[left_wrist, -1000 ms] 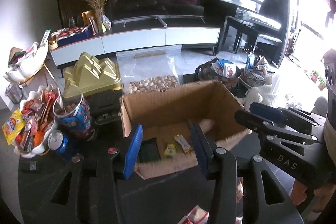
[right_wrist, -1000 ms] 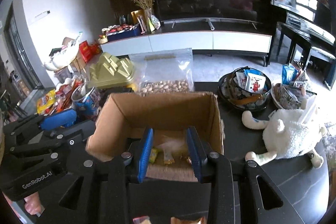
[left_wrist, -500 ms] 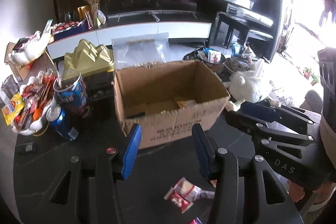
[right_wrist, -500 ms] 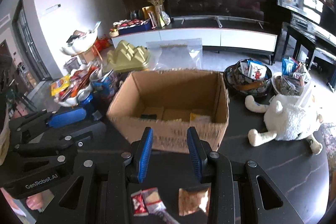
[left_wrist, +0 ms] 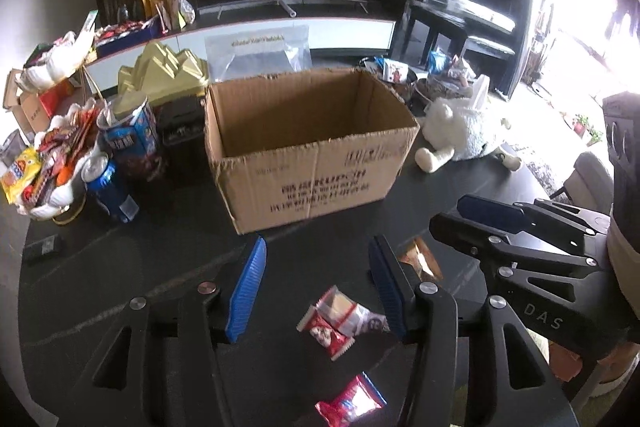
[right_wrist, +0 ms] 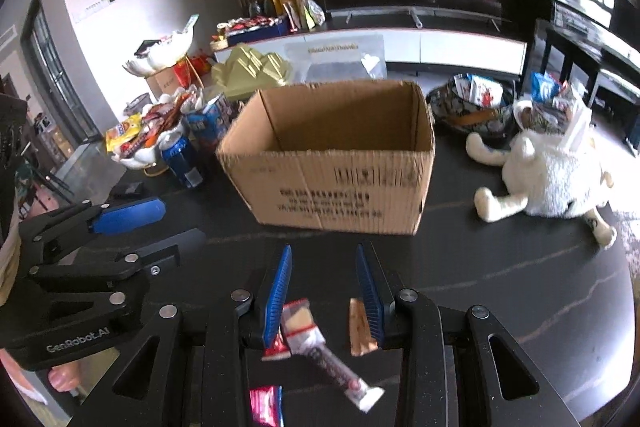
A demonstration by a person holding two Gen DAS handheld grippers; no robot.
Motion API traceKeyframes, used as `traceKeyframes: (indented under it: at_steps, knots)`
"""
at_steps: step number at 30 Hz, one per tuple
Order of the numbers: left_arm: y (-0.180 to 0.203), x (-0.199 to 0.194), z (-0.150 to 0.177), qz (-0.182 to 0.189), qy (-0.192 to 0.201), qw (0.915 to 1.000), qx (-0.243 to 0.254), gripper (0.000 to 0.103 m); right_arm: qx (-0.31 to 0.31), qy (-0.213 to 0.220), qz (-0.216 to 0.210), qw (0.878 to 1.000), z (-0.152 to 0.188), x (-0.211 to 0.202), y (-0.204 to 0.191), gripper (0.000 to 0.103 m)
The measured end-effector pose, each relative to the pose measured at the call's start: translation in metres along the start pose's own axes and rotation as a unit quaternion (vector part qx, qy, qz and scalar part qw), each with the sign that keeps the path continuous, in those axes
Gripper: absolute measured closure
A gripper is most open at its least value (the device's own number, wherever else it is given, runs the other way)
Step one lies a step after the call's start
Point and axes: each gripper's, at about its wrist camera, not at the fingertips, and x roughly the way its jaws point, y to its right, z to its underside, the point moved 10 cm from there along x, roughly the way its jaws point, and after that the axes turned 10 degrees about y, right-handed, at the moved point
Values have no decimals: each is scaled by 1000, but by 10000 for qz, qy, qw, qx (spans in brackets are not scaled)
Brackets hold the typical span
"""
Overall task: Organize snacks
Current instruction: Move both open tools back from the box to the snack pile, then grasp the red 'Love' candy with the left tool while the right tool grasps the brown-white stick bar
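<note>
An open cardboard box stands on the black table; its bottom is hidden from here. In front of it lie loose snacks: red-and-white wrappers, a red packet and a brown packet. My left gripper hovers over the wrappers, its jaws opening with nothing between them. My right gripper is open and empty above a wrapper, a long bar and the brown packet. Each gripper shows in the other's view, side by side.
A white plush toy lies right of the box, with snack-filled bowls behind it. Left of the box are a blue can, a blue tub and a heaped snack dish. A gold box and a zip bag stand behind.
Both grippers have drawn back from over the box to the near part of the table and sunk a little. The loose snacks have come into view. The left jaws stand slightly wider.
</note>
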Motion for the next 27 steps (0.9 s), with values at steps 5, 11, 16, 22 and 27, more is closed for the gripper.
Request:
traceKeyframes:
  at_steps: [5,11,16,22,27]
  knots:
    - [0,2,18,1,-151,9999,-26,50,65,-165,-23,9998,19,0,1,68]
    - [2,9,43,56,-427,9990,-86,50,48,-434,-52,9990,42,3,-2,68]
    - [1,20,65,39,-662,9977,-156,50,42,-727,-57,9973,67,8,-3,68]
    - [3,36,90,138,-1051,9941,-246,50,150,-1062,-52,9942,92,19,1,68]
    - [3,48,107,143,-1329,9907,-247,50,261,-1349,-61,9905,109,29,4,68]
